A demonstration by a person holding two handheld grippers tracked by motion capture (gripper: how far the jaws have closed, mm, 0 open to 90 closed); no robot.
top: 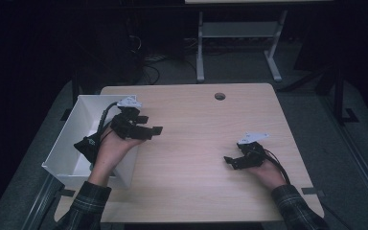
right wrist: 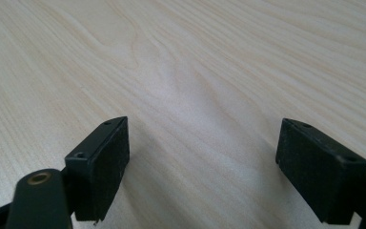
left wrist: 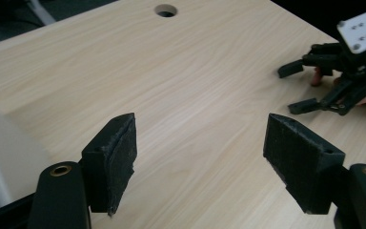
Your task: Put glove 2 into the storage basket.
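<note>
My left gripper (top: 152,125) is held above the table's left part, beside the white bin, with its jaws wide apart and nothing between them (left wrist: 198,152). My right gripper (top: 231,161) rests low over the table's right part, open and empty, its black pads spread over bare wood (right wrist: 202,167). In the left gripper view the right gripper (left wrist: 299,88) appears at the upper right with its jaws apart.
A white open bin (top: 72,129) stands at the table's left edge, partly overhanging it. The light wooden table (top: 196,139) has a round cable hole (top: 220,96) near its far edge. A white desk frame (top: 239,33) stands on the floor behind.
</note>
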